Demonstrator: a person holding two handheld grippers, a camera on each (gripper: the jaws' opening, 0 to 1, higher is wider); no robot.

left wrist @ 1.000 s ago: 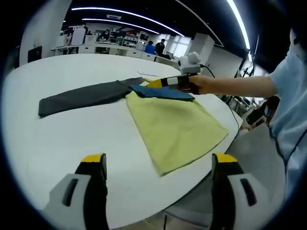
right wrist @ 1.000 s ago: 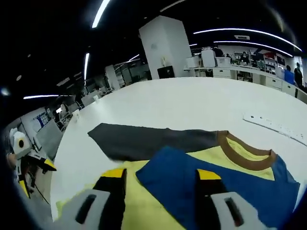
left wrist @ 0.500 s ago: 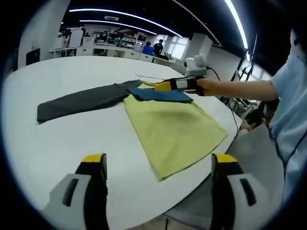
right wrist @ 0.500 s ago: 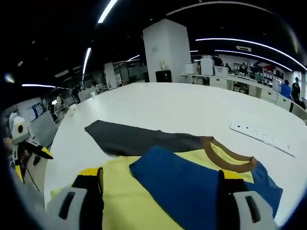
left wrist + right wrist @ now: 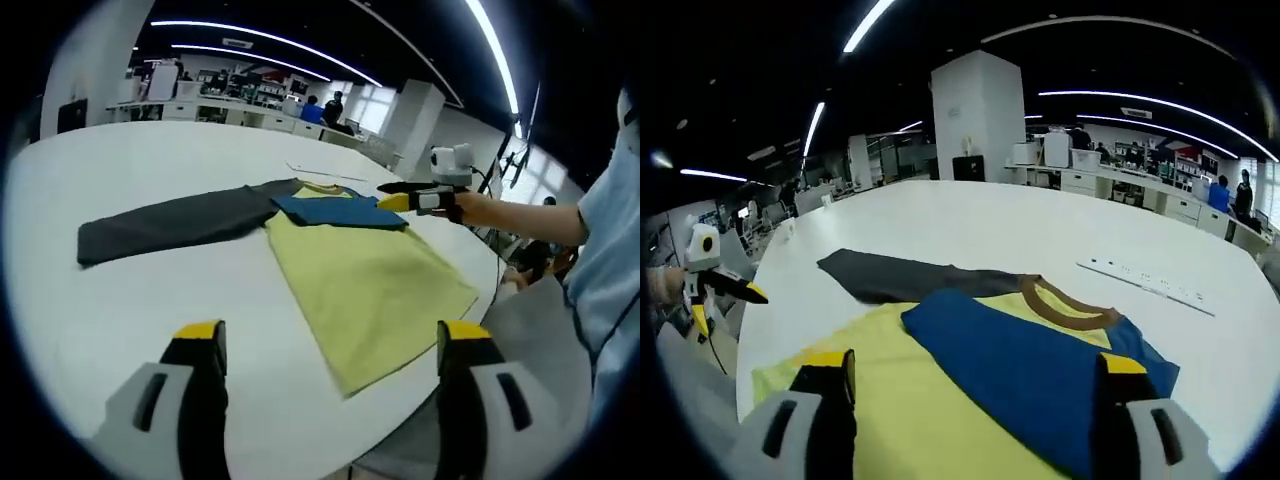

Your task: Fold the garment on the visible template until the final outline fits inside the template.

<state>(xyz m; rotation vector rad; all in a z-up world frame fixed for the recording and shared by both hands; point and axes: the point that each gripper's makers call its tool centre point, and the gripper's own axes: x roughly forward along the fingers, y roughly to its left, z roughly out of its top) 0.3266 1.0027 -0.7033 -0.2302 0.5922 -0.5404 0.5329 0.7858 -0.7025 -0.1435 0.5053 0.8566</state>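
Observation:
A shirt lies flat on the white table (image 5: 120, 290). Its yellow body (image 5: 365, 275) reaches toward the near table edge, and a dark grey sleeve (image 5: 170, 220) stretches out to the left. A blue sleeve (image 5: 335, 210) is folded across the chest below the brown collar (image 5: 1065, 305). My left gripper (image 5: 330, 345) is open, low over bare table, short of the shirt. My right gripper (image 5: 973, 370) is open above the yellow body (image 5: 890, 390) and blue sleeve (image 5: 1010, 350), holding nothing. In the left gripper view the right gripper (image 5: 395, 195) hovers just right of the blue sleeve.
A white power strip (image 5: 1145, 280) lies on the table beyond the collar. The table's curved edge (image 5: 440, 340) runs close to the shirt hem. A person's arm (image 5: 520, 215) reaches in from the right. The left gripper (image 5: 728, 300) hangs off the table's far left edge. Office desks stand far behind.
My right gripper opened, let go of the blue sleeve and drew back and up from the shirt. The blue sleeve now lies flat across the chest. The left gripper barely moved.

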